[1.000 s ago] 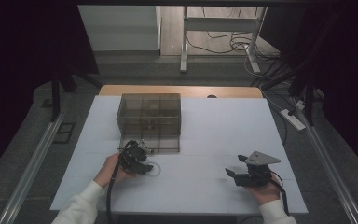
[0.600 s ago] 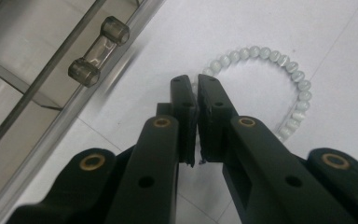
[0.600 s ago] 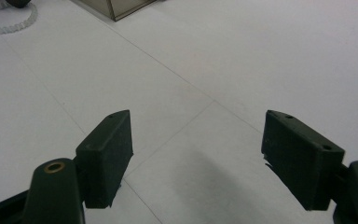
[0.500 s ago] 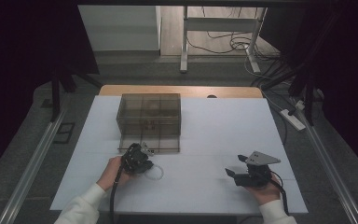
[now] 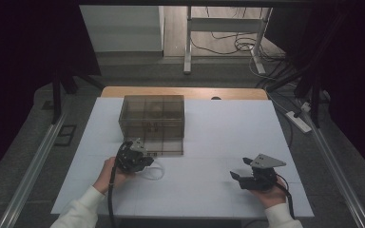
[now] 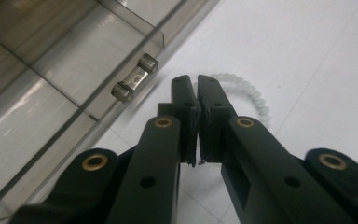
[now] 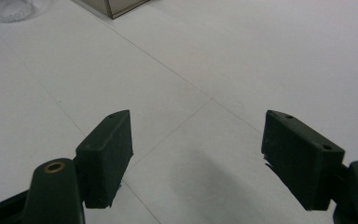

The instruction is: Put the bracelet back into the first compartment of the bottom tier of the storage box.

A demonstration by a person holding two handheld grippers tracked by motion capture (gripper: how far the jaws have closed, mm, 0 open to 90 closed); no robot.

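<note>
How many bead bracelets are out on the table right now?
1. The clear bead bracelet lies on the white table just in front of the smoky transparent plastic drawer box, at the left tool. Others may be hidden inside the box.

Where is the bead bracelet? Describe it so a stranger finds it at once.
On the white table, look to the smoky see-through drawer box at the back left. Just in front of it, at the tips of the left gripper, lies the bead bracelet: a small ring of pale, clear beads, the only round, beaded thing there.
</note>
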